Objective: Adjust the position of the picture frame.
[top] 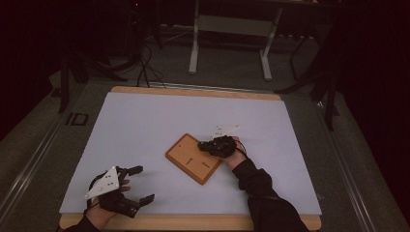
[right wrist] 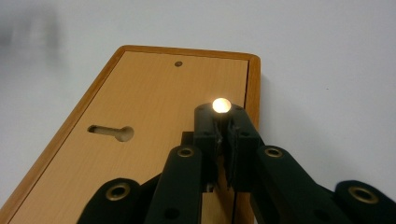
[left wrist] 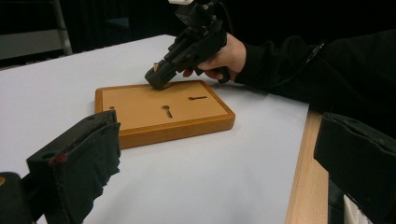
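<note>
Left gripper (left wrist: 210,186) jaws open, idle; right gripper (right wrist: 223,122) jaws clamp peg (right wrist: 221,105) over board (right wrist: 154,93).

Peg (right wrist: 221,105) shaft hidden btwn right hand-held gripper (right wrist: 223,122) jaws.

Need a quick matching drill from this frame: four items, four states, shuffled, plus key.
Items:
1 left tool
2 right tool
3 peg
4 board

States:
A lies flat on the white table
B clamped between jaws, over the board
C open, nothing in it
D shut on the peg

Pairs: 1-C, 2-D, 3-B, 4-A
</note>
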### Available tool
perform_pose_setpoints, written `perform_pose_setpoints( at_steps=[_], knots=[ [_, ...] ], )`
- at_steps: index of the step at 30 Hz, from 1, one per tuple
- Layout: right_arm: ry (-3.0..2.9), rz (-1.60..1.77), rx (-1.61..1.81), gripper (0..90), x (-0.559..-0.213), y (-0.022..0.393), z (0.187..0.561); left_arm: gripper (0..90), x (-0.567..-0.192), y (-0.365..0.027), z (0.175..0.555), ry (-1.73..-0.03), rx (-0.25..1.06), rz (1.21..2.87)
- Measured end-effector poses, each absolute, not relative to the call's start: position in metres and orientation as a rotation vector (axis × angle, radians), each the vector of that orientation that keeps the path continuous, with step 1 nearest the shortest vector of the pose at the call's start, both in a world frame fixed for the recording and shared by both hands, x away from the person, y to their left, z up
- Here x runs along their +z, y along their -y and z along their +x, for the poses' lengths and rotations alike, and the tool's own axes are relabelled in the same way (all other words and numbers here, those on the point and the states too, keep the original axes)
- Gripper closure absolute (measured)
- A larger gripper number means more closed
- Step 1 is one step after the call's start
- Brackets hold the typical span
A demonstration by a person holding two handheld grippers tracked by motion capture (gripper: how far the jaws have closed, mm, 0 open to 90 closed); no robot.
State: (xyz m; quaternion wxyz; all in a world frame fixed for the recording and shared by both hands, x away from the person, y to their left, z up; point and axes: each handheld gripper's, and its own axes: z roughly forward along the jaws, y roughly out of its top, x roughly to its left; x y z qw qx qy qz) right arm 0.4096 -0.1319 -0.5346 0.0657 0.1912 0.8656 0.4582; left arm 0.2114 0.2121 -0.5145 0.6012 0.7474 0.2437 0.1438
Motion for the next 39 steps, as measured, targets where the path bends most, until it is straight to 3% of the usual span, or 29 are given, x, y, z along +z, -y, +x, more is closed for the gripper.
perform_pose_setpoints(
  at_steps=[7, 16, 22, 29, 35, 39],
  knots=[
    [-2.601, 0.585, 1.36, 83.3, -0.533, 0.131, 0.407, 0.9, -0.515, -0.211, 0.211, -0.558, 0.324, 1.726],
    [-2.568, 0.634, 1.386, 66.8, -0.525, 0.144, 0.399, 0.9, -0.515, -0.21, 0.212, -0.558, 0.327, 1.729],
    [-2.518, 0.681, 1.436, 62.8, -0.511, 0.164, 0.385, 0.9, -0.515, -0.207, 0.212, -0.557, 0.323, 1.729],
    [-2.532, 0.672, 1.494, 68.3, -0.509, 0.17, 0.36, 0.9, -0.514, -0.206, 0.212, -0.556, 0.323, 1.728],
    [-2.573, 0.653, 1.483, 89.7, -0.514, 0.169, 0.332, 0.9, -0.515, -0.206, 0.213, -0.558, 0.321, 1.729],
    [-2.607, 0.623, 1.474, 90.0, -0.519, 0.164, 0.321, 0.9, -0.515, -0.206, 0.213, -0.559, 0.319, 1.731]
  ],
)
